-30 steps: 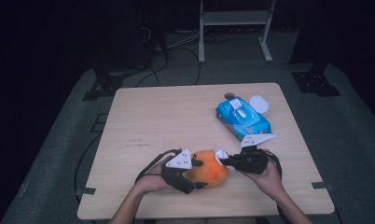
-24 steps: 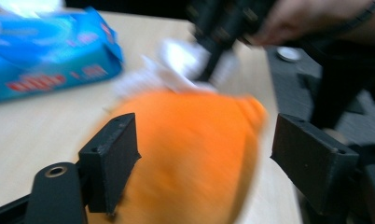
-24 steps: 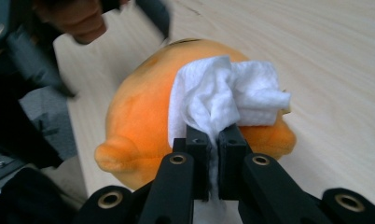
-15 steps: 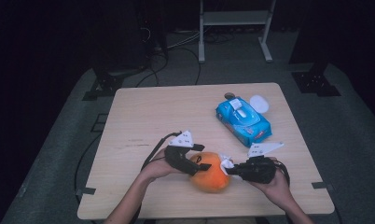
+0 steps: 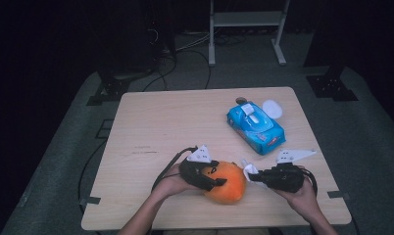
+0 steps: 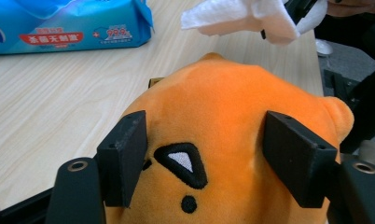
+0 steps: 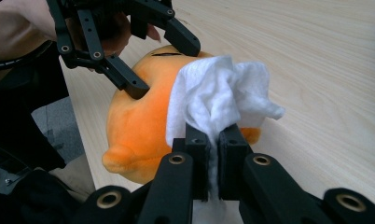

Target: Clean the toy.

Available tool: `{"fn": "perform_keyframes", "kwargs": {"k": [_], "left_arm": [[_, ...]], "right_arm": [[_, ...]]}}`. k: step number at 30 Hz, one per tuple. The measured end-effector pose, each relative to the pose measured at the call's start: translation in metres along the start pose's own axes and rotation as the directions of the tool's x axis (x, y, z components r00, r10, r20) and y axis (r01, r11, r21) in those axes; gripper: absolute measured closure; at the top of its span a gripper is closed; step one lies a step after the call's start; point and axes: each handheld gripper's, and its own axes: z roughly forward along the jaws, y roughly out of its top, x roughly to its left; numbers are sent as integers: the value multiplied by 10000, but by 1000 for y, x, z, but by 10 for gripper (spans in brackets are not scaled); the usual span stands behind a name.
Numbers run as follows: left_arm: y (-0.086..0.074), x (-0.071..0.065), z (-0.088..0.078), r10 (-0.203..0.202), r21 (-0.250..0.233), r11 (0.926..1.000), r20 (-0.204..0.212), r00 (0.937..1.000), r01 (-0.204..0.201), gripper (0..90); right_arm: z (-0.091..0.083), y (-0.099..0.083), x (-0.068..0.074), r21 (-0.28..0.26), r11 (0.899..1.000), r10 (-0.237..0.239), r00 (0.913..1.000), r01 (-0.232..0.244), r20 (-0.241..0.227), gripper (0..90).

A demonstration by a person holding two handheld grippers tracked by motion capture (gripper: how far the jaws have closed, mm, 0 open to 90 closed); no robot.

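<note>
Looking down on the table (image 5: 151, 122), near its front edge sits the orange plush (image 5: 228, 182), with both grippers on either side of it. Back right lies the blue wipes pack (image 5: 256, 126), well apart from the action, a white lid (image 5: 272, 108) just beside it.

Now the plush: soft and light, I'd say, a velvety skin that gives under the pads, nothing fragile about it. It will squash and roll unless it's steadied across its round body, and that's exactly where the left gripper (image 6: 213, 154) has it, jaws straddling the top, either side of the embroidered black triangle. Those jaws have just been closing, plush between them, and the pads sit against the fabric in the left gripper view, so I call it a hold.

Over to the right gripper (image 7: 213, 135): jaws pinched tight on a crumpled white wipe (image 7: 218, 100), limp and thin, hanging just beside the plush's flank. Whether it touches the fabric I can't tell.

Writing? The pack carries a red banner with Chinese characters and a "99.9" badge (image 6: 113, 33); the rest is too small to read.
</note>
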Motion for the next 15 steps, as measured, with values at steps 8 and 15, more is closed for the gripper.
{"fn": "perform_keyframes", "kwargs": {"k": [8, 15], "left_arm": [[-2, -5, -1, -326, -11, 9995, -287, 9991, 326, 339], [-2, -13, -1, -265, 339, 9990, -371, 9990, 277, 349]], "right_arm": [[0, -2, -2, -6, 10000, 30, 10000, -30, -9, 842], [1, -2, -1, 32, 10000, 4, 10000, -4, -13, 842]]}}
